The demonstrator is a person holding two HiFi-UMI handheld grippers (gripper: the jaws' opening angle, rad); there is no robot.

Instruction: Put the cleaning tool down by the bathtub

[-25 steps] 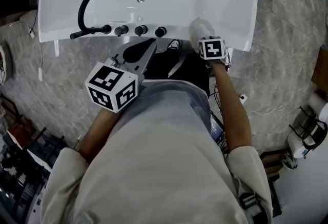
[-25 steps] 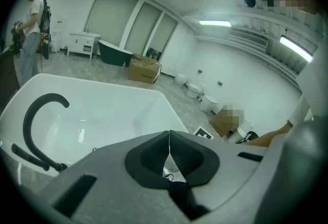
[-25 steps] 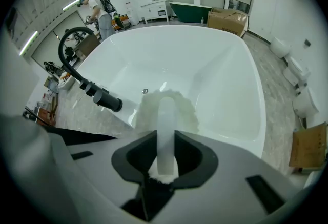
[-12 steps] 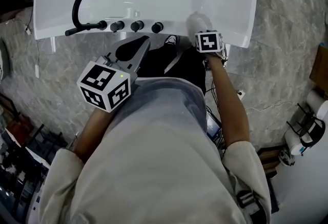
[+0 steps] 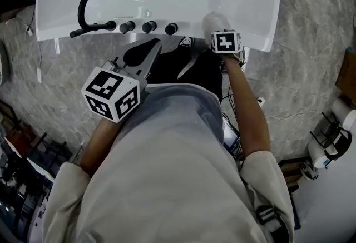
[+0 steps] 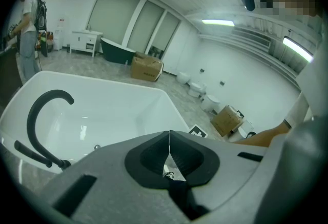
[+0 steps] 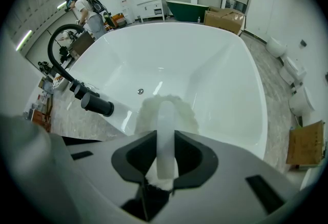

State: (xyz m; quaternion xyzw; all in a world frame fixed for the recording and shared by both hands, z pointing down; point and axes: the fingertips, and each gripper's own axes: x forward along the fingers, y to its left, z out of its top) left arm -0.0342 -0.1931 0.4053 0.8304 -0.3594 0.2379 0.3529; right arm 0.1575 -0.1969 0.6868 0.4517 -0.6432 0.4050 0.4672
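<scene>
The cleaning tool (image 7: pixel 165 115) is a pale brush with a white handle and a round fluffy head. My right gripper (image 7: pixel 165 138) is shut on its handle, pointing steeply down over the near rim of the white bathtub (image 7: pixel 205 64). In the head view the brush head (image 5: pixel 214 20) rests at the tub's rim (image 5: pixel 261 41), just beyond the right gripper's marker cube (image 5: pixel 226 41). My left gripper (image 5: pixel 146 53) hovers in front of the tub near the taps, jaws shut and empty. In the left gripper view its tips (image 6: pixel 169 135) meet over the bathtub (image 6: pixel 102 110).
A black curved faucet (image 5: pixel 89 0) and several black knobs (image 5: pixel 147 27) line the tub's near rim. The floor is grey stone tile. Cardboard boxes (image 6: pixel 147 66), toilets and another person (image 6: pixel 26 33) stand in the room behind. Cables and dark gear lie at the person's feet.
Between one second and half a second ago the view shifted slightly toward the tub. Since then both grippers hold still, the brush staying at the rim.
</scene>
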